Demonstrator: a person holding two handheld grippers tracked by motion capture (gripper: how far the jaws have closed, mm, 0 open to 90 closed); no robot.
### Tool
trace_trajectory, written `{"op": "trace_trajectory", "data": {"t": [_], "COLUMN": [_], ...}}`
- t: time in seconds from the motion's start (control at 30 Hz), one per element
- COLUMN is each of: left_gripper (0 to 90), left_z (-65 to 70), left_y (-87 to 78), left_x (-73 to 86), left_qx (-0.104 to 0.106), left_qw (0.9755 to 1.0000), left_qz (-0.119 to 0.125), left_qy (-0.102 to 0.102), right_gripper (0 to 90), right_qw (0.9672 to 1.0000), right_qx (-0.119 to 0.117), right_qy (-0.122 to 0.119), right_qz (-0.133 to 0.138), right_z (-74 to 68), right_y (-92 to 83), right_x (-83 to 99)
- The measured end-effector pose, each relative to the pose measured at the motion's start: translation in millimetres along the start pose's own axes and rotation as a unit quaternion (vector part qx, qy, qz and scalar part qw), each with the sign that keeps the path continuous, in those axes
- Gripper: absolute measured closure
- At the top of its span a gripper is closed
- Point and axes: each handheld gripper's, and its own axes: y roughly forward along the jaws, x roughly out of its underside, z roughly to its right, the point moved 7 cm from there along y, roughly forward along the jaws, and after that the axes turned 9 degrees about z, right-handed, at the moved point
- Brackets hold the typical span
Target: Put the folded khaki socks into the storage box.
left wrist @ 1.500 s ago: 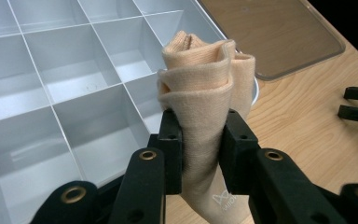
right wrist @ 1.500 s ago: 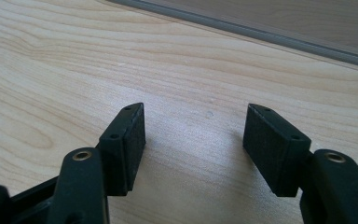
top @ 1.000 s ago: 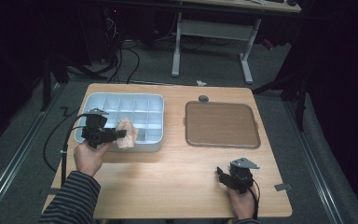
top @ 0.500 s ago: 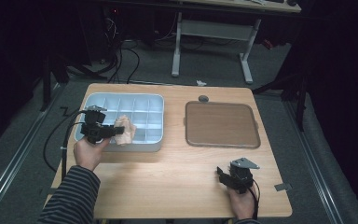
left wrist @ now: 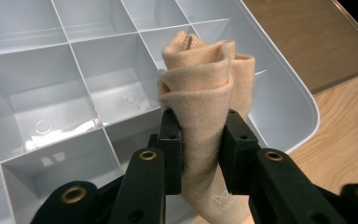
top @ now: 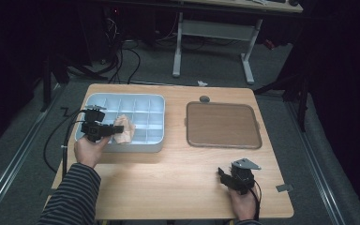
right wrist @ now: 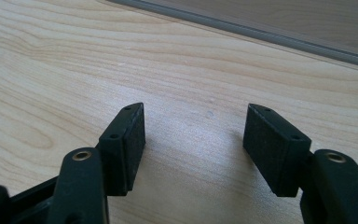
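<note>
A rolled peach-coloured cloth [left wrist: 205, 84] is pinched between the jaws of my left gripper [left wrist: 200, 140], which is shut on it. In the high view the left gripper [top: 115, 130] holds the cloth [top: 125, 129] over the front cells of a pale blue compartment tray [top: 93, 99]. The tray's dividers [left wrist: 81, 79] lie just below the cloth. My right gripper [top: 222, 174] rests low over the bare wood near the table's front right. Its jaws stand open with nothing between them, as the right gripper view [right wrist: 193, 135] shows.
A brown flat tray [top: 222, 124] lies on the right half of the wooden table [top: 168, 173]. A small dark round object [top: 204, 99] sits behind it. Cables trail off the left side onto the floor [top: 56, 140]. A table frame stands farther back [top: 211, 33].
My left hand has shifted slightly left and lower with the cloth, bringing it down over the tray's front cells. The right gripper has stayed in place.
</note>
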Motion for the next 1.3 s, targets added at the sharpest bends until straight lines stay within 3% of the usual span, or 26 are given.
{"op": "trace_trajectory", "data": {"t": [0.57,1.13,1.3], "left_gripper": [72.9,73.1,73.1], "left_z": [-19.2,-22.5,-21.6], "left_y": [24.0,31.7,32.9], "left_x": [10.8,19.2,21.2], "left_qx": [-0.011,-0.020,-0.027], "left_qw": [0.9992,0.9974,0.9964], "left_qz": [-0.037,-0.069,-0.079], "left_qy": [-0.013,-0.001,0.013], "right_gripper": [39.0,39.0,39.0], "right_qw": [1.0000,1.0000,1.0000], "right_qx": [0.001,0.001,0.001], "right_qy": [0.001,0.001,0.001], "right_qz": [-0.001,0.000,-0.001], "right_z": [0.0,0.0,0.1], "right_y": [-0.1,0.0,0.0], "right_x": [0.0,0.0,0.0]}}
